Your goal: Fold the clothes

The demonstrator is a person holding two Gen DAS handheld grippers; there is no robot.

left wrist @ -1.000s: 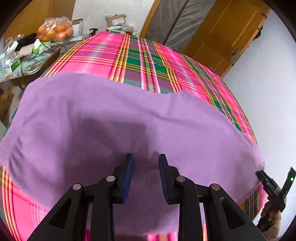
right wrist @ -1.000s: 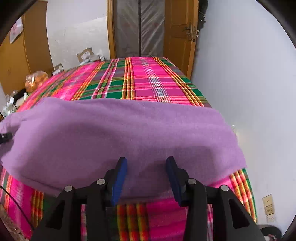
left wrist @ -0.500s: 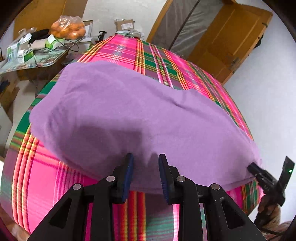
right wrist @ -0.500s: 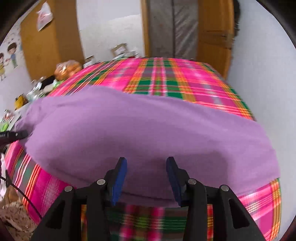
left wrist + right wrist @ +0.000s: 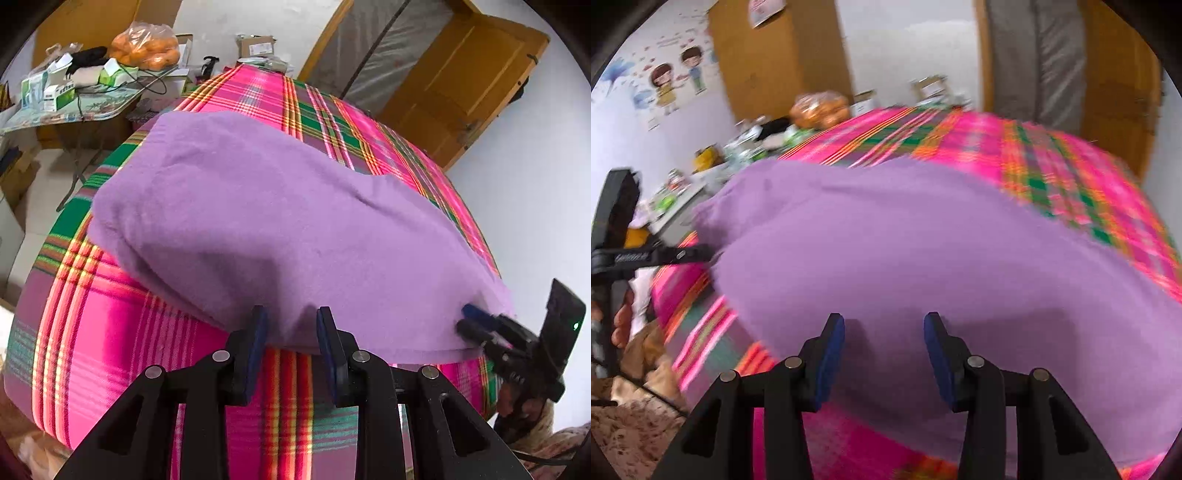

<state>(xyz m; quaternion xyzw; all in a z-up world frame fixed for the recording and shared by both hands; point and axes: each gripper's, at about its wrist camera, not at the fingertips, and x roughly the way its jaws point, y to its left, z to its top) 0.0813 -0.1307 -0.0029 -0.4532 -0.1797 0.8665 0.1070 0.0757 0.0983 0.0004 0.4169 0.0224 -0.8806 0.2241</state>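
Both of my tools have pulled back toward me, so the purple cloth point(image 5: 280, 236) now looks smaller and more of the pink checked bed cover point(image 5: 122, 332) shows in front of it. On the far left a side table point(image 5: 74, 107) full of boxes stands beside the bed, with bare floor between them. My left gripper point(image 5: 290, 325) is part way open with its blue pads right at the near edge of the cloth, and I cannot tell if they touch it. The cloth lies flat across the bed, and the far half of the cover is bare. My right gripper point(image 5: 884, 332) is open wider, over the cloth near its edge. In the left view its tips reach the right corner of the cloth. The right view is blurry, so the cloth's edges are hard to make out. A white wall runs close along the bed's right side.
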